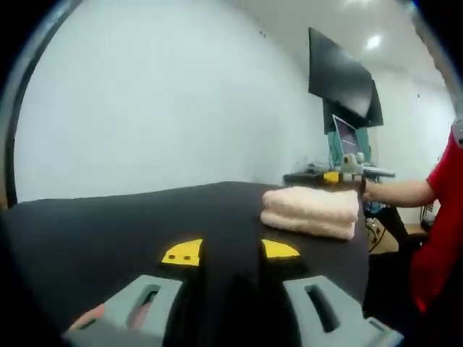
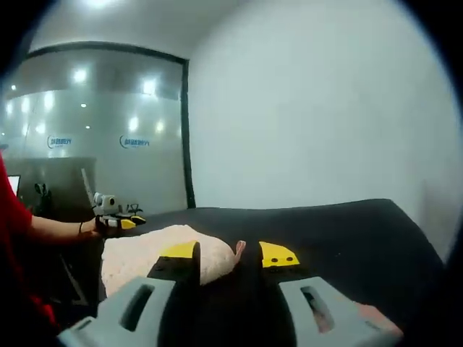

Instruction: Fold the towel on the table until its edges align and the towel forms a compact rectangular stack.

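Note:
A pale pink towel lies folded into a thick stack of layers on the black table, to the right of and ahead of my left gripper. That gripper is open, its yellow-tipped jaws holding nothing. In the right gripper view the towel sits close on the left, partly behind the left jaw. A corner of it pokes into the gap of my right gripper, which stands open low over the table. The right gripper also appears beyond the towel, and the left gripper shows past the towel's far side.
A person in a red sleeve stands at the table's right edge, forearm reaching in. A dark screen hangs on the white wall behind. A glass partition stands beyond the table.

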A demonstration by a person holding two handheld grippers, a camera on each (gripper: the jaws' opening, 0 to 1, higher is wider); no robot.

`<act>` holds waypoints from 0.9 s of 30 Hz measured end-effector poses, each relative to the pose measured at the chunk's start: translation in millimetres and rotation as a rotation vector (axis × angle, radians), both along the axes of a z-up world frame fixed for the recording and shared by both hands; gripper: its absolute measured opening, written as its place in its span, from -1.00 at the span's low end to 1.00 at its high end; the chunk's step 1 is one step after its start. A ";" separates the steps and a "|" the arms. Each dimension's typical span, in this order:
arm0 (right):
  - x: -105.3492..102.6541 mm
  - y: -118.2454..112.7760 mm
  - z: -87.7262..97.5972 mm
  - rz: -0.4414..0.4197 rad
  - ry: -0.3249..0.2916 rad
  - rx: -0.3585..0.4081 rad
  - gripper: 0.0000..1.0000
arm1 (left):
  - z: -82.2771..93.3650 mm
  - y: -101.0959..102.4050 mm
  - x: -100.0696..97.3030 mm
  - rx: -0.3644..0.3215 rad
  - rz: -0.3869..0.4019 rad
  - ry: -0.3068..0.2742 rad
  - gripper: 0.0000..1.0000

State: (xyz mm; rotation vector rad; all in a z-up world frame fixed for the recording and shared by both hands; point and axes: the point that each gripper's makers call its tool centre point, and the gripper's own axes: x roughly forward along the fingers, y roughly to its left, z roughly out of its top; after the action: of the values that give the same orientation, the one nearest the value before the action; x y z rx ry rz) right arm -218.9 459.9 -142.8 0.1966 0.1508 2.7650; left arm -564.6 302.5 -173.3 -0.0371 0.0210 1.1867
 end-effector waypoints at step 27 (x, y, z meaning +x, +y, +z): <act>-2.2 4.4 -22.2 -0.049 -0.129 0.031 -0.42 | -2.8 3.2 -11.1 0.000 0.042 -0.043 -0.36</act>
State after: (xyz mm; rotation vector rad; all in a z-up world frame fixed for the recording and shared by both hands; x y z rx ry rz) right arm -221.0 464.3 -165.1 0.0295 0.0687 2.7223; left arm -575.7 305.7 -176.1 -0.0631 -0.0182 1.2278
